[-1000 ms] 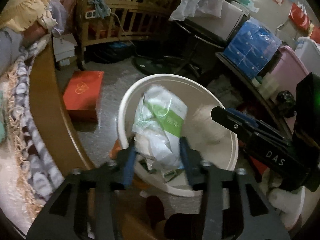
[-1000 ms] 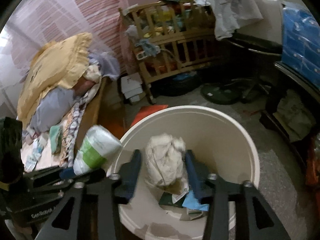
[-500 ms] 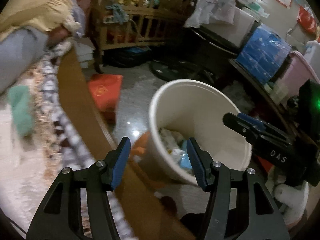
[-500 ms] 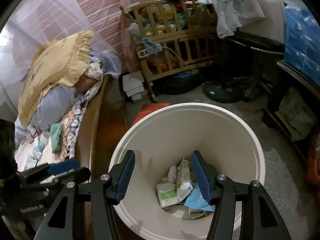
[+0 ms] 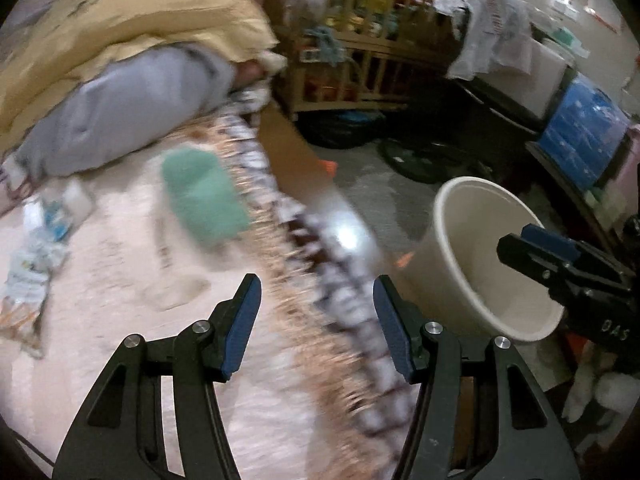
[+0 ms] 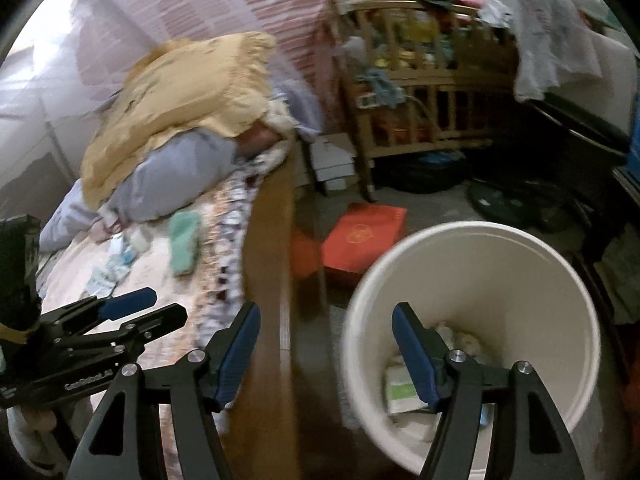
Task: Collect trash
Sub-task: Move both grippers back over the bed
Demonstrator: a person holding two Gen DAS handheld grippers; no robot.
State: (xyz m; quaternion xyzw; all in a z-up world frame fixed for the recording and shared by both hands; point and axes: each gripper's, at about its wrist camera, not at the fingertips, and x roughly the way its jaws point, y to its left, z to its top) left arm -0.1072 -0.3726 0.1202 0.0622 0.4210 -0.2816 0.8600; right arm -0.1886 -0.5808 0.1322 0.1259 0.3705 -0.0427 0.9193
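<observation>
Trash wrappers (image 5: 36,264) lie on the bed (image 5: 120,280), left of and beyond the left gripper (image 5: 316,320), long axis running away from it; left hand is nearer. Left gripper open, empty. Right gripper (image 6: 326,350) jaws have just been opening, nothing between them. Only the right view shows dropped trash inside the bucket (image 6: 560,280); left view shows its rim (image 5: 444,216) only.

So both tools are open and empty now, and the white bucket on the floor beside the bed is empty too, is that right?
Not quite: the white bucket is not empty. The right wrist view shows trash lying at its bottom, including a white and green packet. The rest holds: the left tool and the right tool are both open with nothing between their pads.
</observation>
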